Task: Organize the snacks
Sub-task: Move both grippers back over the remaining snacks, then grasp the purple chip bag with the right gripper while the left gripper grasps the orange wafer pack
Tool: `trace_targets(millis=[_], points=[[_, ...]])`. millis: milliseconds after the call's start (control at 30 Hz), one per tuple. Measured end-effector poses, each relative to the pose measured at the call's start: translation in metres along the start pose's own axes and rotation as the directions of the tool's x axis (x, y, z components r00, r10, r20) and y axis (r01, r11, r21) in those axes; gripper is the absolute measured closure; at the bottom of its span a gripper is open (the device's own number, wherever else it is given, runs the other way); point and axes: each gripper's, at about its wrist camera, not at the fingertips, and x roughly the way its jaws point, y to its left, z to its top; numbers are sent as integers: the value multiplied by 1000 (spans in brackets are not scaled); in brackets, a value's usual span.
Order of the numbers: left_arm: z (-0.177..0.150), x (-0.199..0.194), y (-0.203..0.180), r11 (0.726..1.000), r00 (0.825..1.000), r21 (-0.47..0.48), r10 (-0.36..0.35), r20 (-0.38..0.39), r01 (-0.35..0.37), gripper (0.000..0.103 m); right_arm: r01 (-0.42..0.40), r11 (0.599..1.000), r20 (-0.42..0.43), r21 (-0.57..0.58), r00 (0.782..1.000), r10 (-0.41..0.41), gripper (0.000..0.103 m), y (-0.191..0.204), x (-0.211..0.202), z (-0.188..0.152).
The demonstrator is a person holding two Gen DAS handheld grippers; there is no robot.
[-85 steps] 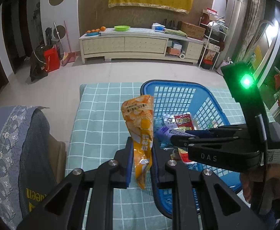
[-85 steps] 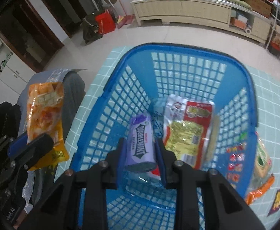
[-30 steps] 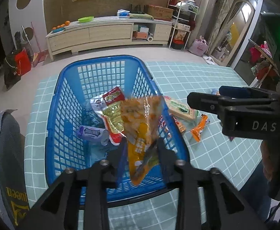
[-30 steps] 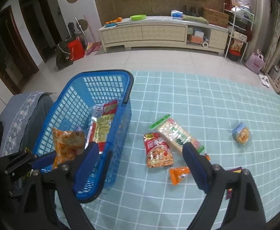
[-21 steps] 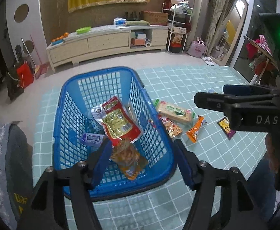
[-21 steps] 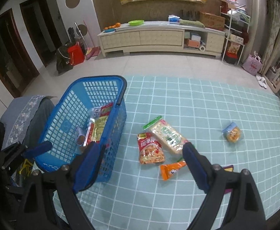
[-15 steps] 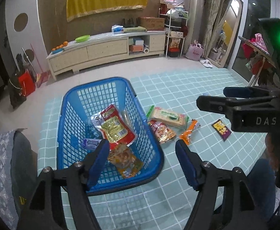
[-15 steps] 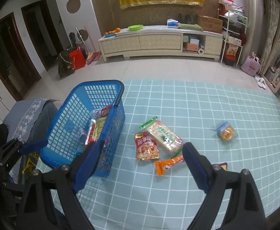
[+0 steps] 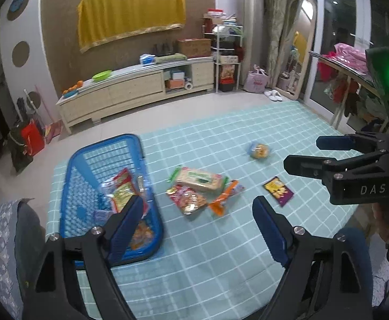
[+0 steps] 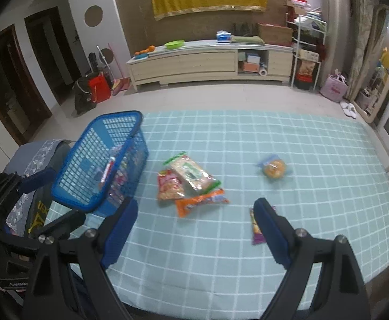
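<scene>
A blue basket (image 9: 74,186) (image 10: 87,144) stands at the table's left end with several snack packs in it, among them the orange chip bag (image 9: 141,236). On the cloth lie a beige-green pack (image 9: 199,180) (image 10: 191,172), a red pack (image 9: 187,202) (image 10: 169,185), an orange pack (image 9: 225,198) (image 10: 202,202), a purple-yellow pack (image 9: 278,190) (image 10: 255,229) and a round orange snack (image 9: 258,150) (image 10: 273,169). My left gripper (image 9: 197,229) is open and empty, high above the table's near edge. My right gripper (image 10: 195,228) is open and empty too; it also shows in the left wrist view (image 9: 309,154).
The table carries a teal checked cloth (image 10: 247,138). A grey cushioned chair (image 9: 5,240) stands left of the basket. A long cream cabinet (image 10: 207,61) lines the far wall, a mirror (image 9: 299,45) leans at the right.
My right gripper let go of the purple pack in the basket. My left gripper dropped the orange chip bag into the basket. Both grippers opened and pulled back and up.
</scene>
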Motion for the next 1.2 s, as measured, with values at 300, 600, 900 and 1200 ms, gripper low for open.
trace_targets(millis=[300,600,900,1200], points=[[-5,21,-42,996,997,49,-69,-15,70,21,42,999,-1,24,999,-42,12,-46,-6,-23],[-15,52,-59,996,998,61,-63,-27,65,21,88,996,-39,20,995,-87,12,-76,21,-50],[-22,107,-49,995,993,65,-75,-88,81,21,138,989,-93,45,987,-133,12,-97,71,-67],[-18,168,-45,990,985,100,-88,-147,104,21,109,994,-123,15,987,-107,12,-97,113,-70]])
